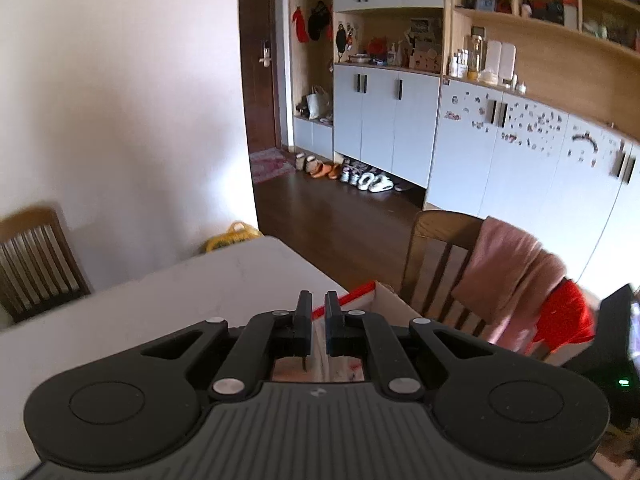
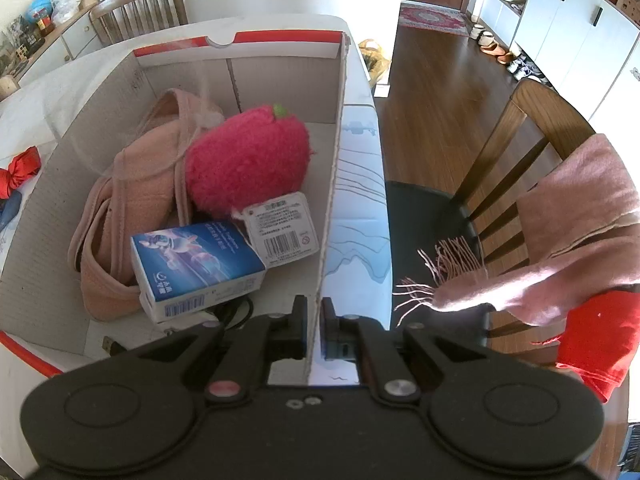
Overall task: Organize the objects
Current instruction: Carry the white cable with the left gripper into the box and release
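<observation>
My right tongs [image 2: 314, 322] clamp the box [image 2: 335, 184] wall, which runs straight ahead, load to its left; my left tongs [image 1: 314, 322] pinch another wall.

Lighting, as I saw it: bright daylight; glare bleached the white wall [image 1: 120, 100] and tabletop [image 2: 360, 184]. Quality: strong fisheye bending at edges; cabinets [image 1: 560, 152] motion-blurred; floor [image 2: 432, 112] glossy with reflections; gripper bodies dark.
</observation>
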Demonstrator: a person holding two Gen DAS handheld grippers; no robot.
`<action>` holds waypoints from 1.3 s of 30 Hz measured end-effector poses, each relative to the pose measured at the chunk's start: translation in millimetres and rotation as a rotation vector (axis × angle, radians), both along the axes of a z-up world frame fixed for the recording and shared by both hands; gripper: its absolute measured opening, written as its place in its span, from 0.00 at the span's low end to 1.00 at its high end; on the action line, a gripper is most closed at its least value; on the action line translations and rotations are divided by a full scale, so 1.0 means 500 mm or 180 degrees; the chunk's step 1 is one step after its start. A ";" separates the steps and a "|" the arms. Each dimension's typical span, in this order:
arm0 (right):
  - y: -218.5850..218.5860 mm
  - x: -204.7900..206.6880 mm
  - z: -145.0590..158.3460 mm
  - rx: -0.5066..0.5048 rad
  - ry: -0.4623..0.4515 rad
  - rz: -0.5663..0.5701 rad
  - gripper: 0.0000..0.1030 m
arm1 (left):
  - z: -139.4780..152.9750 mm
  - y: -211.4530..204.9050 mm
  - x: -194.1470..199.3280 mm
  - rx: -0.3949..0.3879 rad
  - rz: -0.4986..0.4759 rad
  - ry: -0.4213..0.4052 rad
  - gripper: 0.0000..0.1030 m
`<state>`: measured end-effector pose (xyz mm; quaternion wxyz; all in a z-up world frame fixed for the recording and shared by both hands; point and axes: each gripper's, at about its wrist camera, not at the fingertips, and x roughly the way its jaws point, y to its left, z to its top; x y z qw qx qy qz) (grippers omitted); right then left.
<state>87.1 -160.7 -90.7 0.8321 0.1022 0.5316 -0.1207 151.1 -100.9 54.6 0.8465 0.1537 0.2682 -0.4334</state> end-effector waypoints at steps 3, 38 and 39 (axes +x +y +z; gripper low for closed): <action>0.000 0.000 0.002 0.0007 -0.0007 -0.0004 0.05 | -0.020 -0.024 -0.001 0.0044 -0.0032 0.0009 0.05; 0.004 0.004 0.006 -0.0047 0.0025 -0.0005 0.05 | -0.090 0.096 -0.036 0.0260 -0.0064 0.0773 0.08; 0.005 0.004 0.006 -0.0051 0.0028 -0.0005 0.05 | -0.087 0.102 -0.038 0.0242 -0.0057 0.0769 0.08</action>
